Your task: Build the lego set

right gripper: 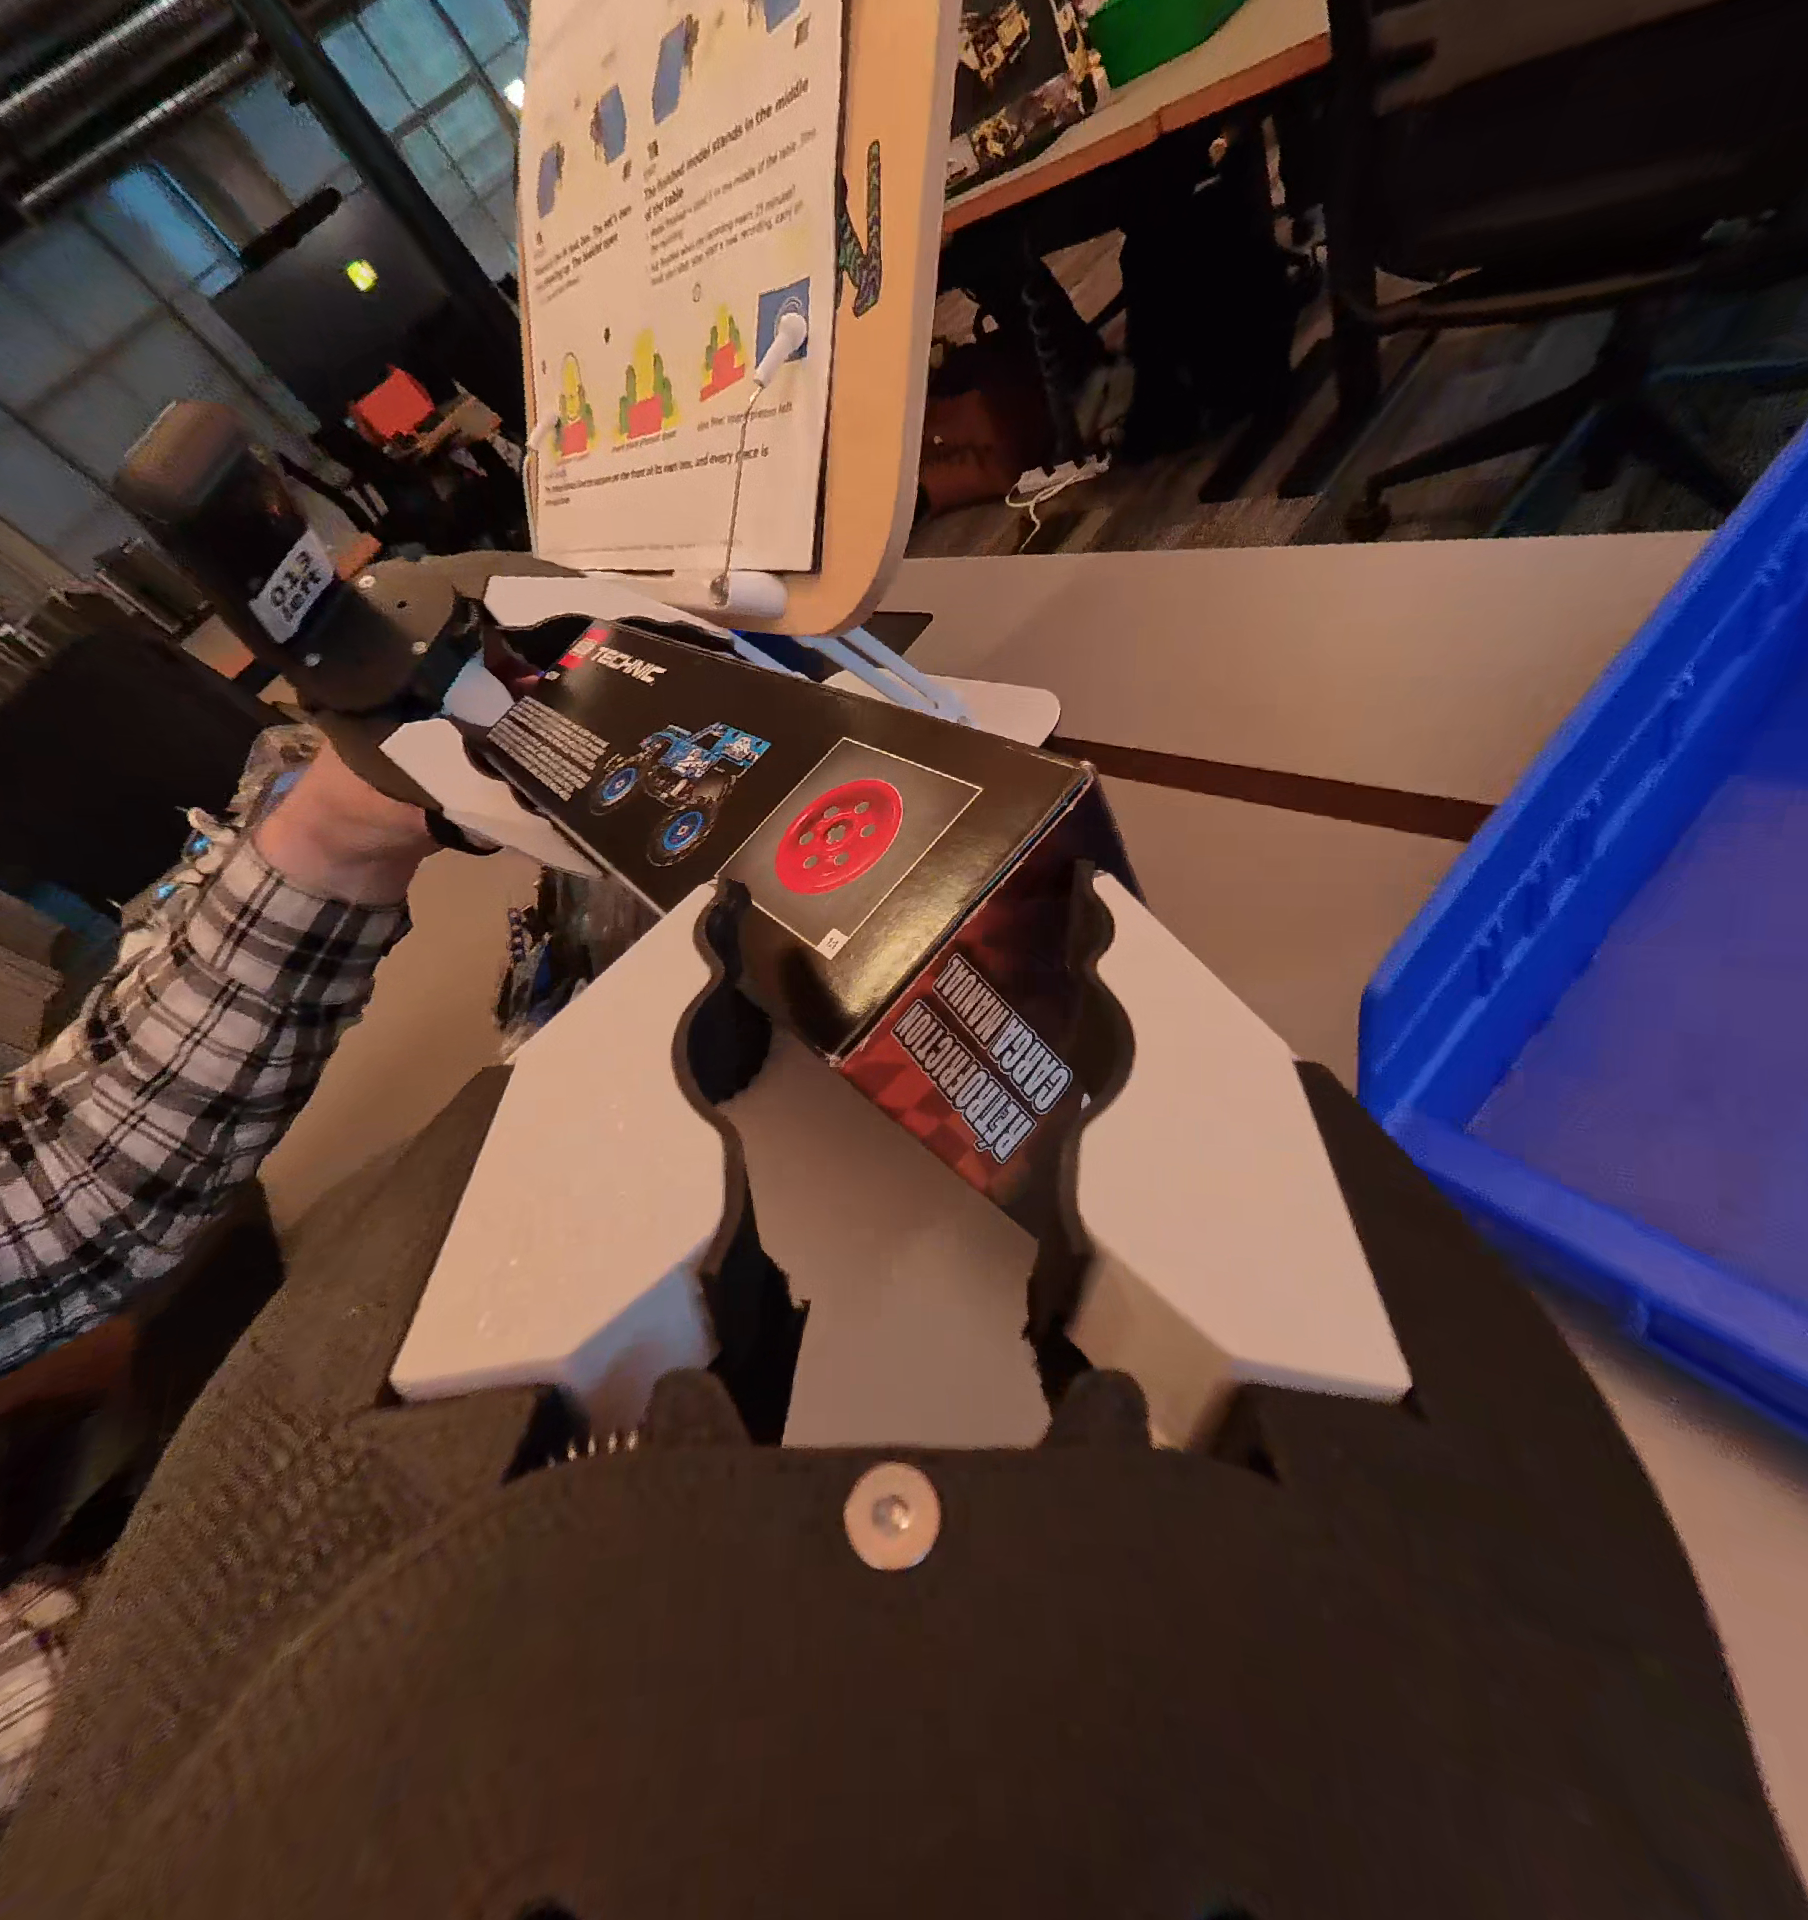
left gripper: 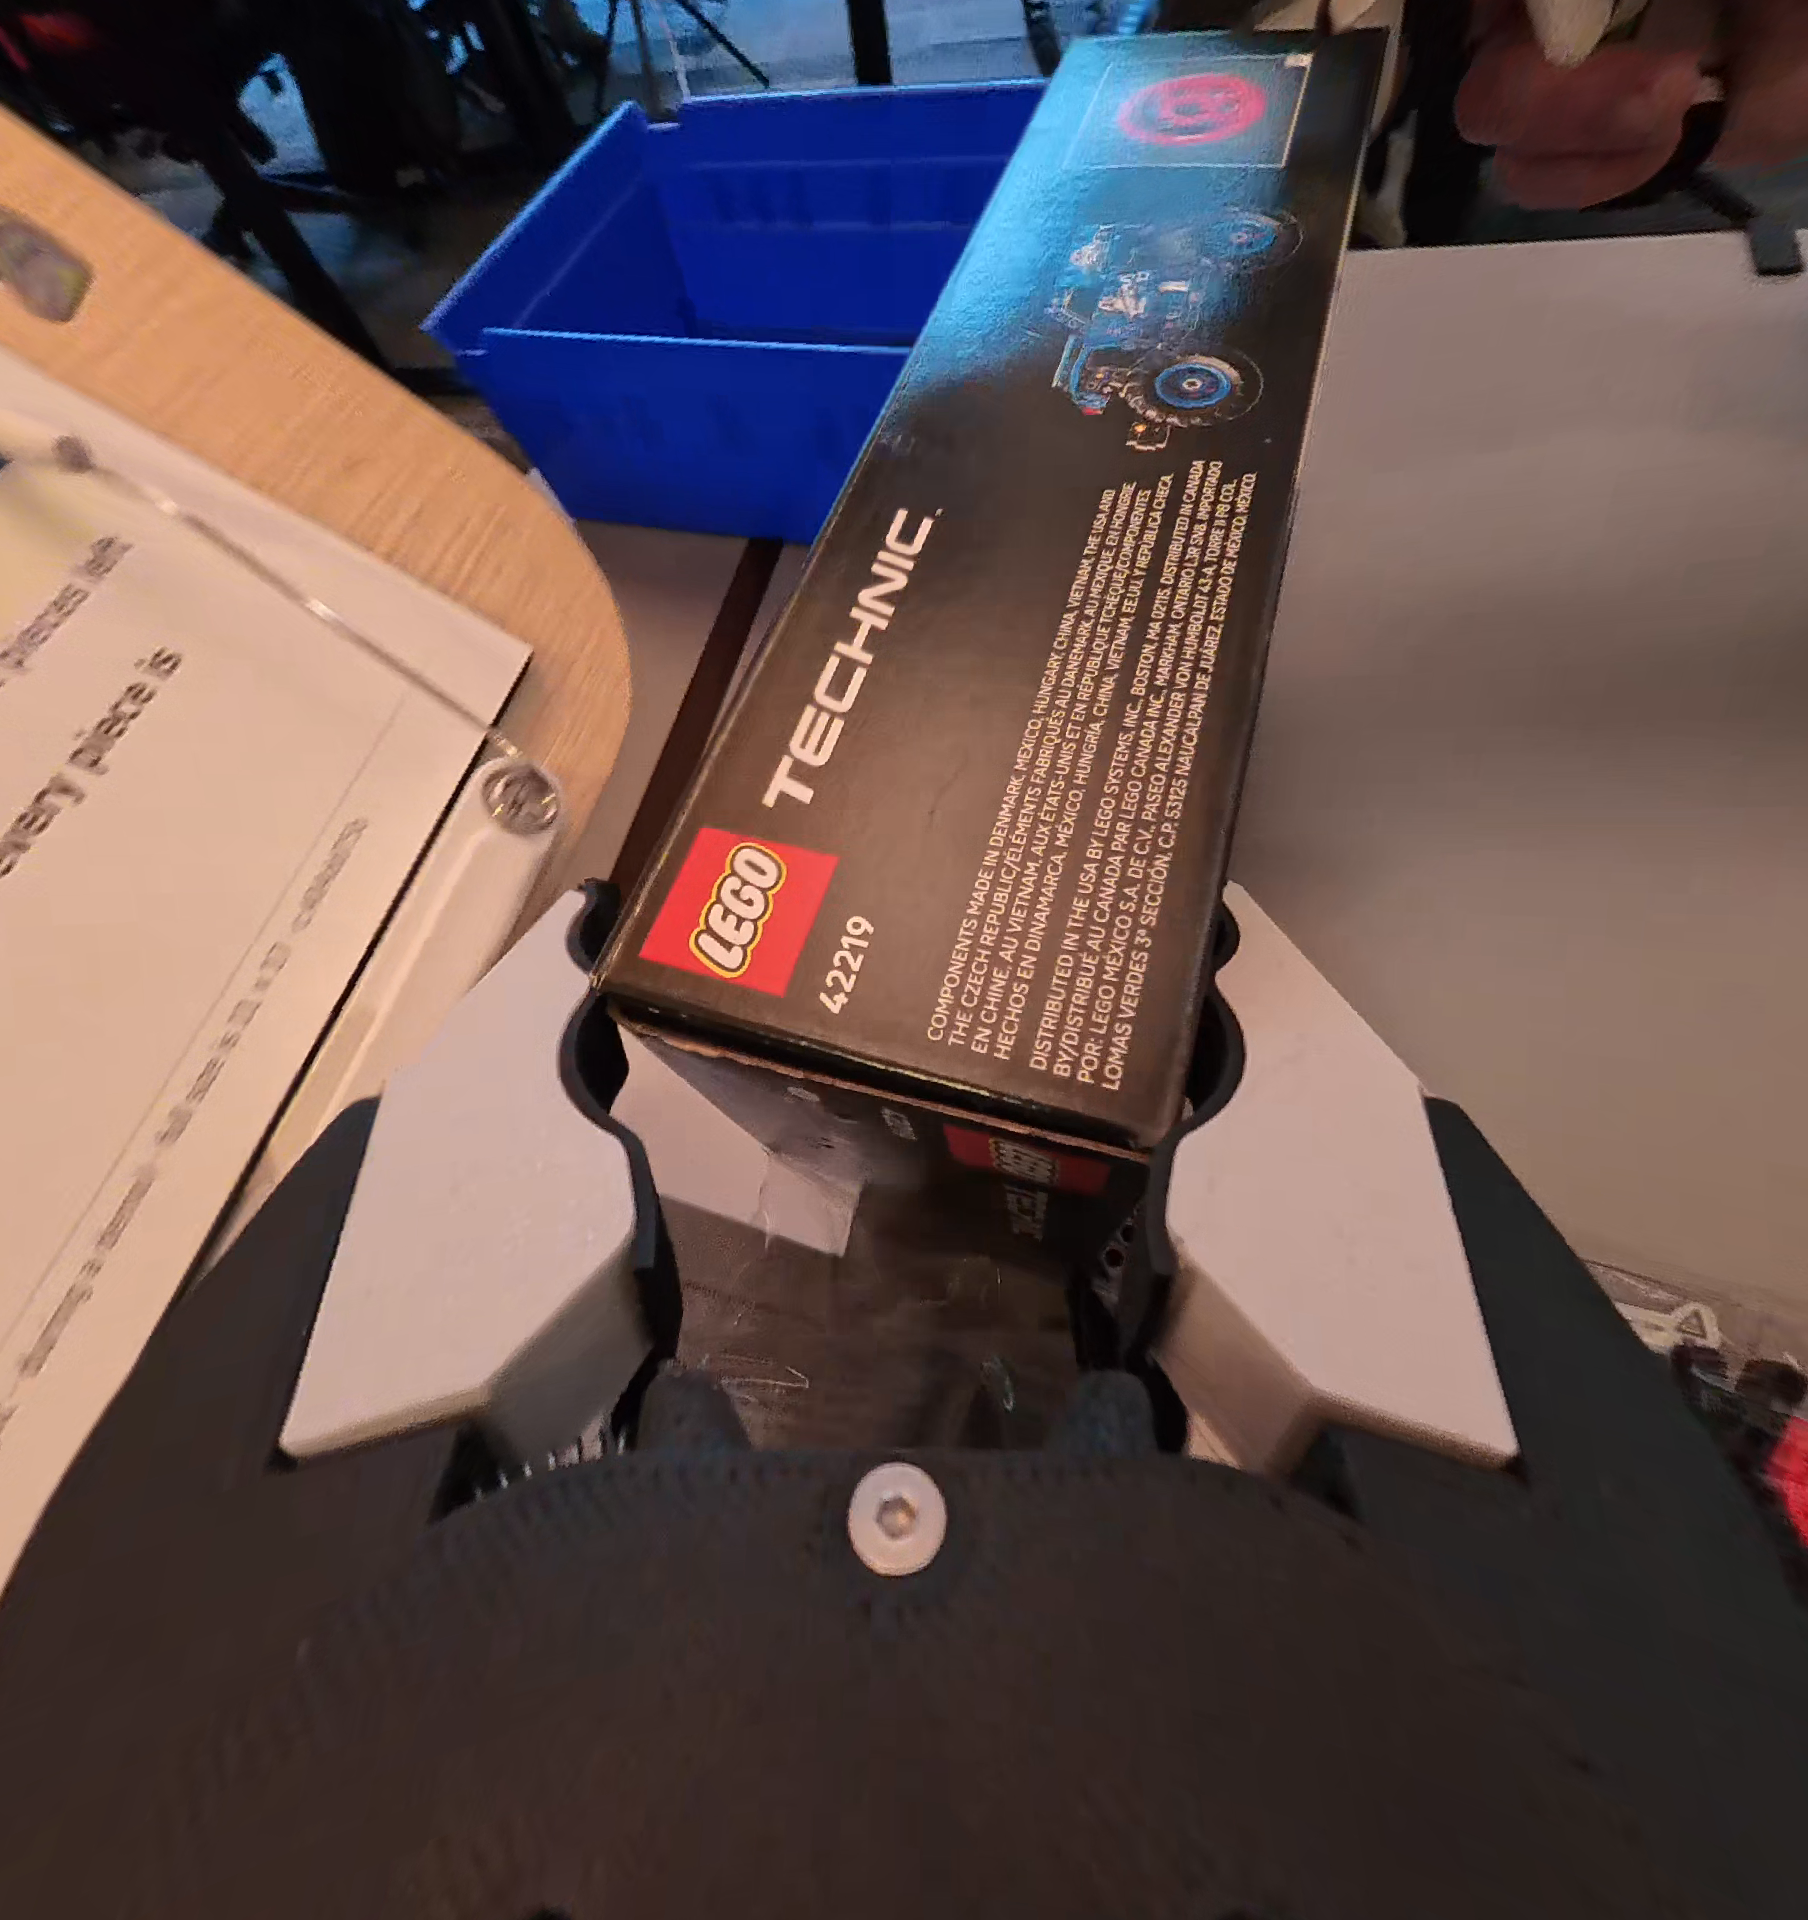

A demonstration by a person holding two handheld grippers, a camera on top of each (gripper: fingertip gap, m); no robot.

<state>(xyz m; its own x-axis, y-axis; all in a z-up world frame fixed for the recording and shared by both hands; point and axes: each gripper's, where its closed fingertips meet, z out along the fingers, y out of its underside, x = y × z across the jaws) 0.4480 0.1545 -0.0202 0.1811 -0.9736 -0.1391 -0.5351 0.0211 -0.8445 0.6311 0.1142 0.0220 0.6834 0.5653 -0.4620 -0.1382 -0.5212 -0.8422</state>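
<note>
Grippers clenched opposite ends of the long black cardboard lego box, left gripper and right gripper facing along its length.

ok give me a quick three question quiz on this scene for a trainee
1. True or false: the black lego box lies flat on the table with neither gripper touching it.
2. Multiple choice: what sits on the table past the far end of the box in the left wrist view? A) a green bucket B) a blue bin C) a red toolbox
3. Fill in: the instruction sheet is propped on a ____ board behind the box.

Key:
1. False. The left gripper clamps one end and the right gripper the other, holding it off the white table.
2. B
3. wooden
</note>
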